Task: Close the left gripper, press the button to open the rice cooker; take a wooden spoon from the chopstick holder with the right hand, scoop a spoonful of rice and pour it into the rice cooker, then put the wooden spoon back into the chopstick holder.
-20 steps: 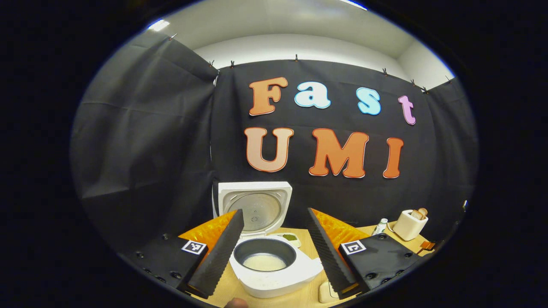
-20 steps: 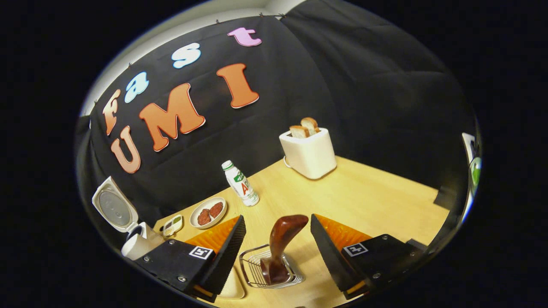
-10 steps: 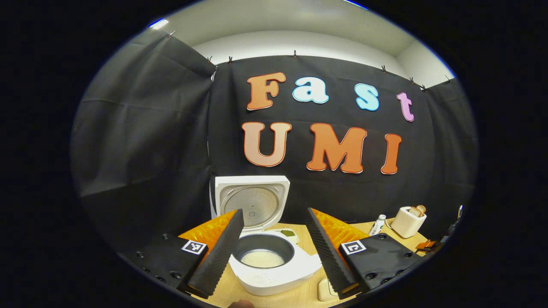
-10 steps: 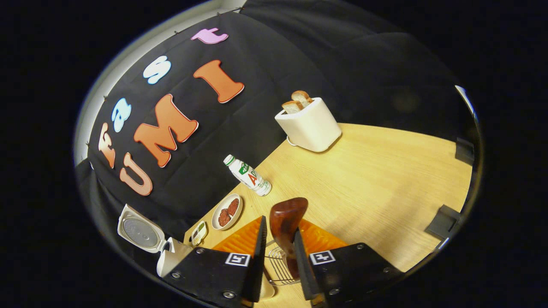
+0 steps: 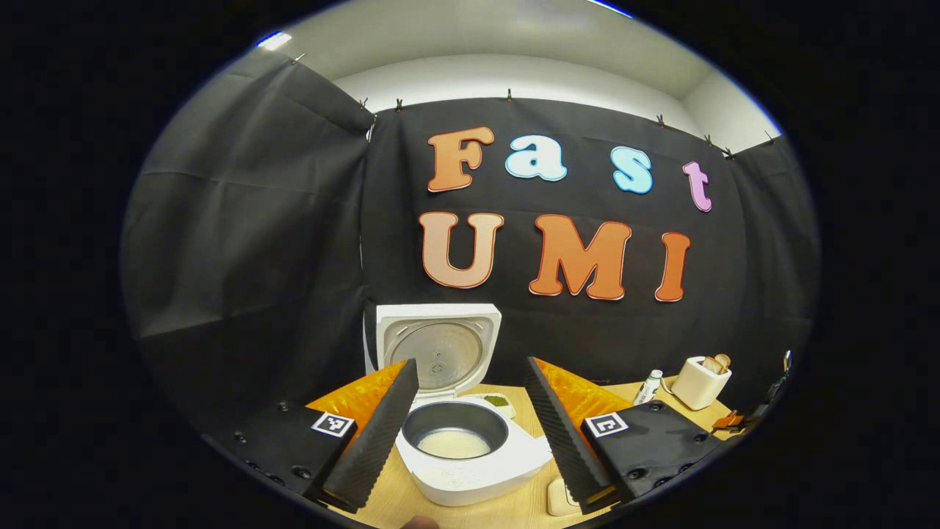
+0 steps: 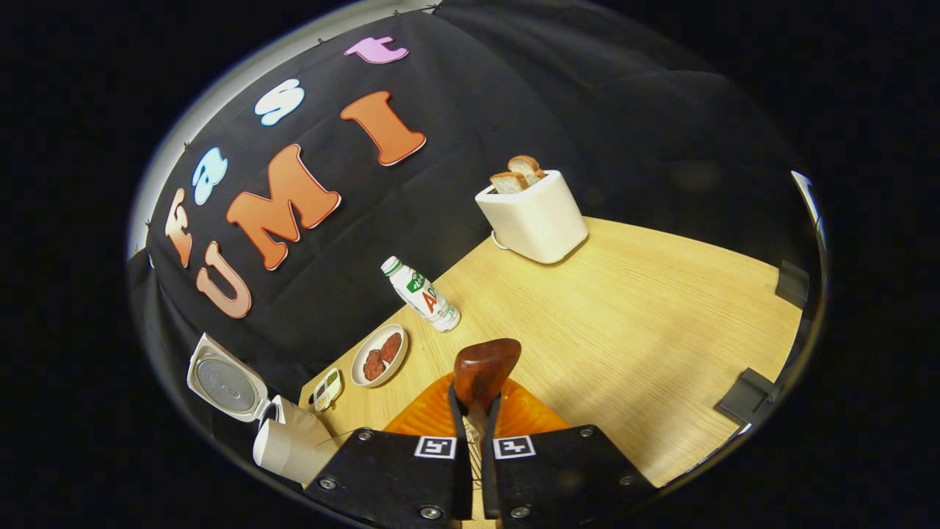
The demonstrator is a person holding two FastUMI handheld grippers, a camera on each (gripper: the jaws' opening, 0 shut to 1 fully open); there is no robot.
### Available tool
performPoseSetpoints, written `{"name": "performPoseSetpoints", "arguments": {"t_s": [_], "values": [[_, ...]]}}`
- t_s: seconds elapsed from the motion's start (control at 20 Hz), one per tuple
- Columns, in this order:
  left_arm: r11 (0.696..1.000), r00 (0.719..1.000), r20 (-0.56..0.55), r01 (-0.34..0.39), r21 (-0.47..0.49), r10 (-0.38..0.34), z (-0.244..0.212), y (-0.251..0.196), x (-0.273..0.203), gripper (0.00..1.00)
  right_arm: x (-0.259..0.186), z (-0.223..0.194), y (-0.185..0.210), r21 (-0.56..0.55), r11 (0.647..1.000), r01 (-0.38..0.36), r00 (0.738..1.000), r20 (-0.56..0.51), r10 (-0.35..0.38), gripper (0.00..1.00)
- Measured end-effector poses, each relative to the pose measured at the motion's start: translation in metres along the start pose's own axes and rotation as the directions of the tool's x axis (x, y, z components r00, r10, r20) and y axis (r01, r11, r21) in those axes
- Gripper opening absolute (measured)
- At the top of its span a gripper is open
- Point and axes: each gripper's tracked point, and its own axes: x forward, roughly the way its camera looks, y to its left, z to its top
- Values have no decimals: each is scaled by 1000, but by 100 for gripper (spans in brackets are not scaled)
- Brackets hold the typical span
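The right gripper (image 6: 475, 430) has clamped tight on the wooden spoon (image 6: 483, 371) standing in the chopstick holder (image 6: 476, 463), which could tip if lifted crookedly; the left gripper (image 5: 470, 433), jaws apart, hovers over the open rice cooker (image 5: 470, 455).

Left tool (image 5: 464, 433) agape; rice cooker (image 5: 470, 459) open

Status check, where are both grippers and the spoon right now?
Right gripper shut on wooden spoon. Left gripper open, facing the rice cooker, lid up, rice in pot. Nothing in the way.
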Motion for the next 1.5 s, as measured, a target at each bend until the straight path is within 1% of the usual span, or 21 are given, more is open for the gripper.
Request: {"name": "performPoseSetpoints", "arguments": {"t_s": [0.1, 0.25, 0.4, 0.5, 0.7, 0.85, 1.05, 1.25, 1.45, 1.5], "values": [[1000, 1000, 3, 4, -5, -4, 0, 0, -3, 99, -10, 12, 10, -39, 999, -4, 1000, 23, 5, 4], [1000, 1000, 9, 9, -9, -9, 2, -1, -5, 99, -31, 32, 27, -127, 992, -8, 998, 58, 15, 4], [1000, 1000, 7, 11, -13, -11, 0, 0, -7, 99, -50, 50, 49, -175, 985, -14, 995, 93, 30, 4], [1000, 1000, 10, 15, -17, -15, 0, 0, -10, 99, -61, 57, 68, -188, 981, -50, 992, 107, 71, 4], [1000, 1000, 11, 13, -12, -13, -2, 3, -12, 99, -74, 50, 115, -227, 964, -141, 982, 88, 164, 4], [1000, 1000, 7, 4, -7, -4, -4, 7, -12, 99, -77, 35, 147, -298, 938, -178, 974, 85, 212, 4], [1000, 1000, -8, -8, -18, 8, -12, 15, -11, 99, -72, -15, 187, -379, 893, -243, 964, 3, 264, 4], [1000, 999, -24, -29, 2, 29, -19, 30, -11, 99, -56, -61, 196, -436, 866, -245, 968, -59, 244, 4], [999, 998, -40, -42, 9, 42, -29, 39, -13, 99, -42, -93, 185, -515, 835, -193, 981, -75, 181, 4], [999, 998, -45, -44, 10, 44, -31, 40, -12, 99, -39, -98, 183, -542, 821, -180, 983, -69, 169, 4]]}}
